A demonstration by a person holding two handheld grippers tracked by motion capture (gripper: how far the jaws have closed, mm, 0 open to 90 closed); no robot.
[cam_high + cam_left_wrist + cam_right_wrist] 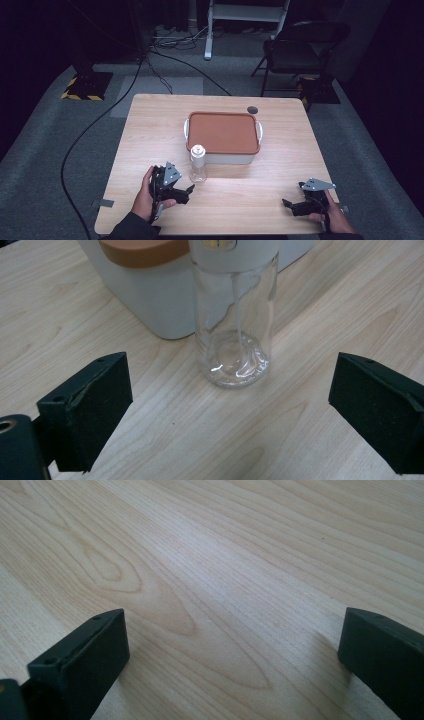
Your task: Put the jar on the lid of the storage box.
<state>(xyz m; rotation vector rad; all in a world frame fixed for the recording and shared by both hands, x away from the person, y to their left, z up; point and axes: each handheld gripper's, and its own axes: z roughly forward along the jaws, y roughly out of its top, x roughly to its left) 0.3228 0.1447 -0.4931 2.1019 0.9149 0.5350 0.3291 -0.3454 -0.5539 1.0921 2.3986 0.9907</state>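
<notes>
1. Centrally standing: one clear glass bottle with a white cap, upright on the wooden table, looking empty, just in front of the box's near wall; in the left gripper view, showing as bottle with a thin tube running down inside it.
2. Sitting behind the bottle: one white box with an orange-brown lid and a white handle at each end.
3. Hovering just left of the bottle: left gripper, held in a hand, jaws spread wide and gripping nothing, pointing toward the bottle without touching it.
4. Resting well to the right of the bottle, near the table's front edge: right gripper, jaws likewise wide apart and empty, facing bare wood grain.
5. Counting: one bottle, one box, two grippers, one small dark round disc beyond the box.
6. Surrounding the table: grey carpet, black cables, one dark folding chair, dim room.
</notes>
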